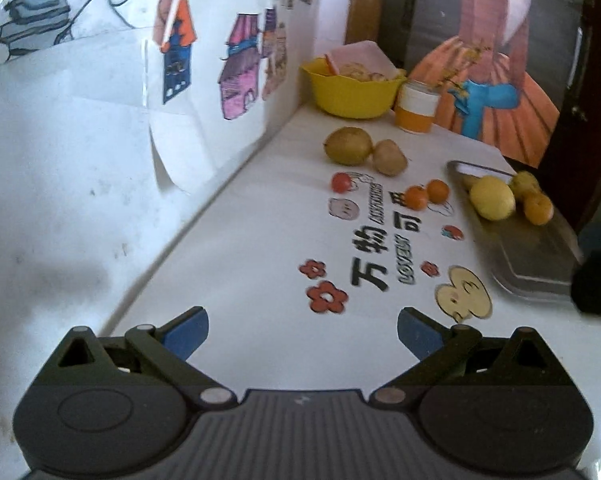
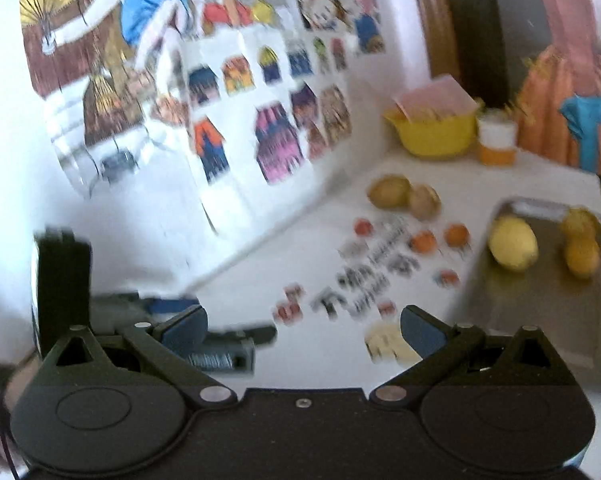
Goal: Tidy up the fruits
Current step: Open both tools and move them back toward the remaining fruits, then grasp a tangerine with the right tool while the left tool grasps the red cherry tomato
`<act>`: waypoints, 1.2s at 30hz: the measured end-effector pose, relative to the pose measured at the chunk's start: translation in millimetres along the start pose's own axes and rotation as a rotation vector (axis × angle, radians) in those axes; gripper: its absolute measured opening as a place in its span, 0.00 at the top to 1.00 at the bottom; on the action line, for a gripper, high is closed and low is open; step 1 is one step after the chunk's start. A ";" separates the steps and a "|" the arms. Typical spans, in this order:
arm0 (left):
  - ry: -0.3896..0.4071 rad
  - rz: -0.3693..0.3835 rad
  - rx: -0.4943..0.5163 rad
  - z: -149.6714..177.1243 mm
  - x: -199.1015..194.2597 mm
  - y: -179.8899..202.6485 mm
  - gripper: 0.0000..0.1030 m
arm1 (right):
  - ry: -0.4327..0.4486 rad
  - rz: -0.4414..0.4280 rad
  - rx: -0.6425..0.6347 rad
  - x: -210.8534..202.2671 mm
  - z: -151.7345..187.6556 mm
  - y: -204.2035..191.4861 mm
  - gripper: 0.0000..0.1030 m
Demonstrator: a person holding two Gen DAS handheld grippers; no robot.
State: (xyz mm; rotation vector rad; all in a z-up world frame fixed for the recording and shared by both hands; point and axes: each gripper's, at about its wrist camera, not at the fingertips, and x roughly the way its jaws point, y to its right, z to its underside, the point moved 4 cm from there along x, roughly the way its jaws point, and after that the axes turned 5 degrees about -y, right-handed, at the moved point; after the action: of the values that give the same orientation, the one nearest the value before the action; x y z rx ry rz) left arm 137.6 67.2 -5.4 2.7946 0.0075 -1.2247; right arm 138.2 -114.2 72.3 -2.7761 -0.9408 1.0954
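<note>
My left gripper (image 1: 303, 334) is open and holds nothing, low over the near end of the white printed table. Ahead lie a large brown-green fruit (image 1: 347, 146), a smaller brown one (image 1: 389, 157), a small red fruit (image 1: 341, 182) and two small oranges (image 1: 416, 197). A metal tray (image 1: 540, 256) on the right holds a lemon (image 1: 492, 198), a yellow-green fruit (image 1: 524, 185) and an orange fruit (image 1: 537, 208). My right gripper (image 2: 303, 330) is open and empty too, in a blurred view, near the tray (image 2: 512, 312) with the lemon (image 2: 514, 242).
A yellow bowl (image 1: 352, 88) with food and an orange-and-white cup (image 1: 416, 106) stand at the table's far end. Paper drawings hang on the wall along the left. A dark blurred shape (image 1: 596, 288) intrudes at the right edge. Another black tool (image 2: 220, 348) lies low left in the right wrist view.
</note>
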 end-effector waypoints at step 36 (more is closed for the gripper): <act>0.073 -0.037 0.125 -111.9 152.4 28.6 0.03 | -0.060 0.076 0.156 161.8 -36.0 145.5 0.24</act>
State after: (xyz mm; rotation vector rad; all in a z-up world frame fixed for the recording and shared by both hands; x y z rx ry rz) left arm 324.2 43.3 -39.5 2.9584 -0.0126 -1.1685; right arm 330.5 -139.3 -32.7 -2.6866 -0.7247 1.2129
